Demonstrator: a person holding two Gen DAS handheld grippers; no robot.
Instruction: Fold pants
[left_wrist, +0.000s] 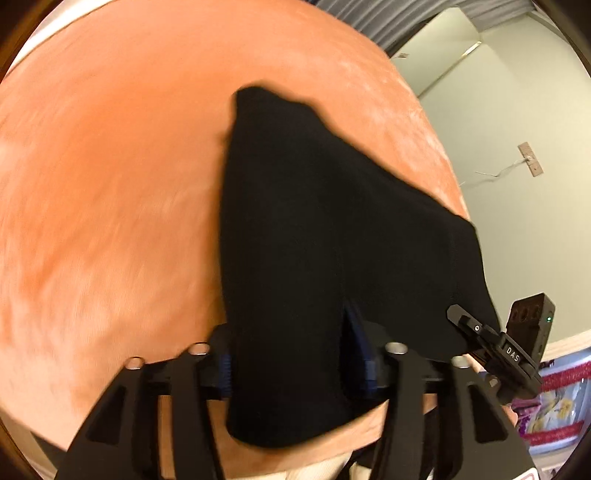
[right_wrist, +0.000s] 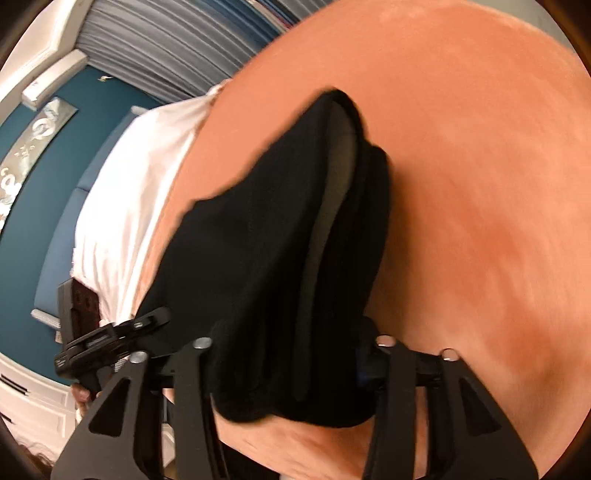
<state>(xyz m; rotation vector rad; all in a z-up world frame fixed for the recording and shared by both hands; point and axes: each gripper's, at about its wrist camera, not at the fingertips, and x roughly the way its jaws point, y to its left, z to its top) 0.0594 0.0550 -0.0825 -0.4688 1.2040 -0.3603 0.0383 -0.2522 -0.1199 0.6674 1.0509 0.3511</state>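
Left wrist view: the left gripper (left_wrist: 295, 354) is clamped on black pants (left_wrist: 325, 240), draped over an orange bed (left_wrist: 110, 184). Right wrist view: the right gripper (right_wrist: 291, 369), somewhat blurred, seems clamped on the pants' near edge.

I see the black pants (left_wrist: 325, 236) bunched and partly folded, their near end lifted off the orange surface while the far end trails down onto it, a grey inner lining (right_wrist: 332, 206) showing along one fold.
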